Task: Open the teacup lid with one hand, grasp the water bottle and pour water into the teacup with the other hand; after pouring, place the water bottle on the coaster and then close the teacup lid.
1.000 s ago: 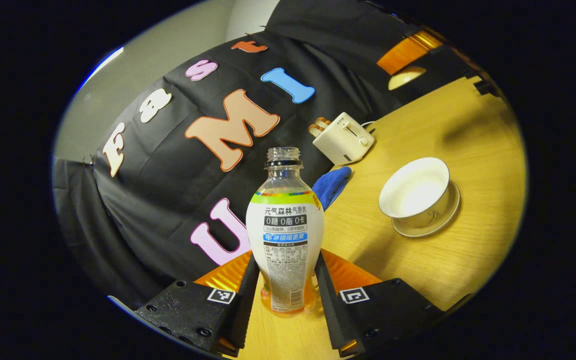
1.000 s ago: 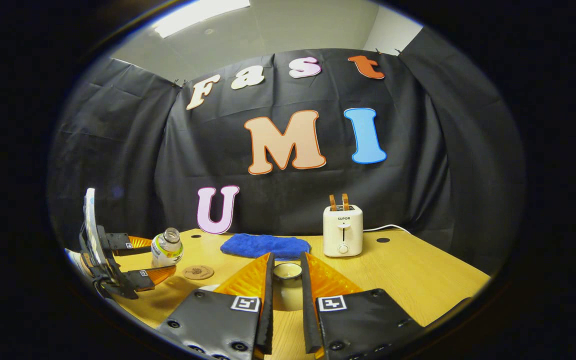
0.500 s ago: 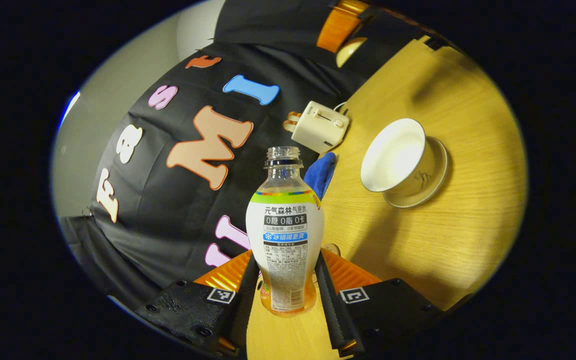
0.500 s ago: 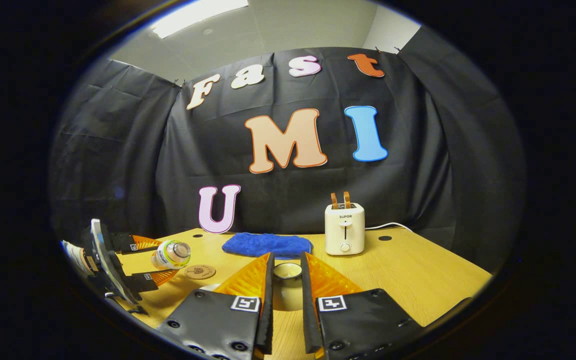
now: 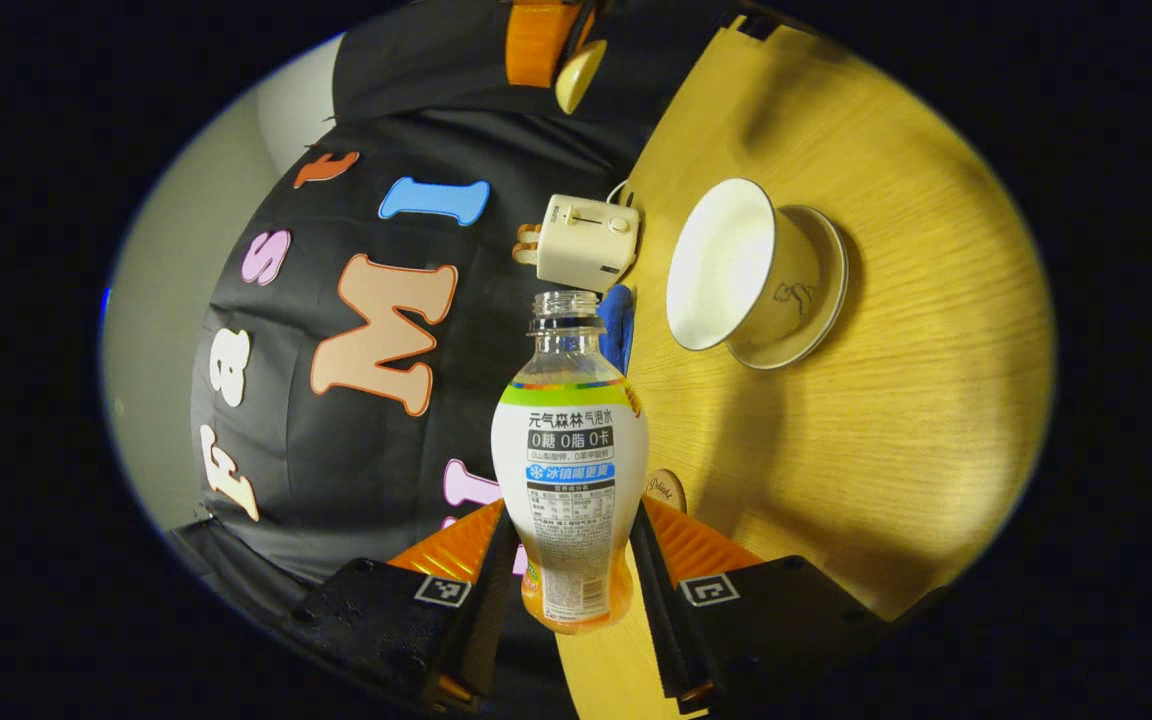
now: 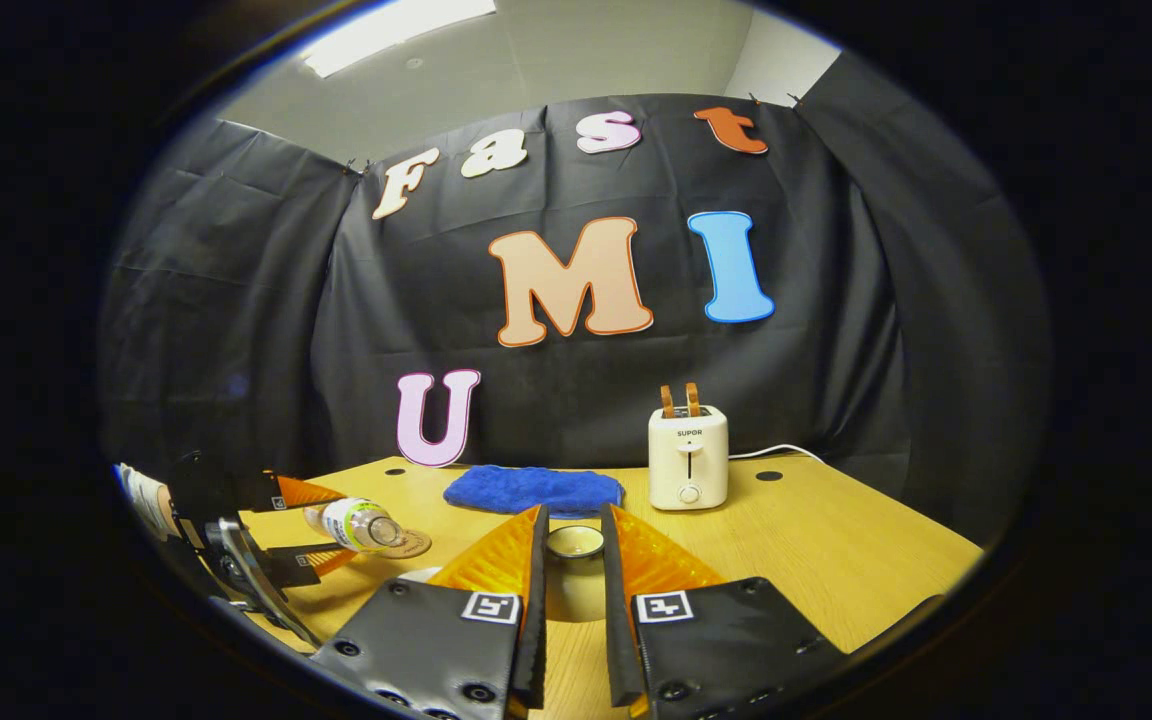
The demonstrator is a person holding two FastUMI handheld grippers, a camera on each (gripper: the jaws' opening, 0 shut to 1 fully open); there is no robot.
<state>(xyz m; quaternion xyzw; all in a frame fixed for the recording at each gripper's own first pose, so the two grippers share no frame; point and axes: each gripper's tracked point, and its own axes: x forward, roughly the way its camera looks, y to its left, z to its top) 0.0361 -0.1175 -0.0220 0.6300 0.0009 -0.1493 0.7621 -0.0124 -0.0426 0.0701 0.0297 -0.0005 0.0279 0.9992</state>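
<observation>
Bottle: the clear plastic water bottle with a white label and no cap point(image 5: 569, 470) is clenched between both fingers of the left gripper point(image 5: 568, 590). In the right gripper view the same bottle point(image 6: 356, 523) lies nearly on its side, mouth aimed toward the cup side of the table.

What changed: a second ago the bottle stood close to upright; it has rolled over steadily since, and the table has swung round in the left gripper view. I'd say the pour is starting, though I can see no stream of water yet.

Teacup: the white porcelain teacup on its white saucer point(image 5: 736, 265) sits open on the yellow wooden table point(image 5: 896, 420), beyond the bottle's mouth and apart from it. Its inside looks pale and bare; I cannot tell whether any water is in it.

Lid: the right gripper point(image 6: 574, 590) grasps the small white teacup lid point(image 6: 574, 545) between its fingers, held clear of the cup, just as it was a second ago.

Coaster: the round brown coaster point(image 6: 414, 543) lies on the table just behind the tilted bottle, free for the bottle to land on later.

Background: a white toaster point(image 6: 688, 458) and a blue cloth point(image 6: 534, 490) stand well behind the teacup, against the wall.

Outlook: bottle mouth probably needs to close on the cup rim before liquid runs.
</observation>
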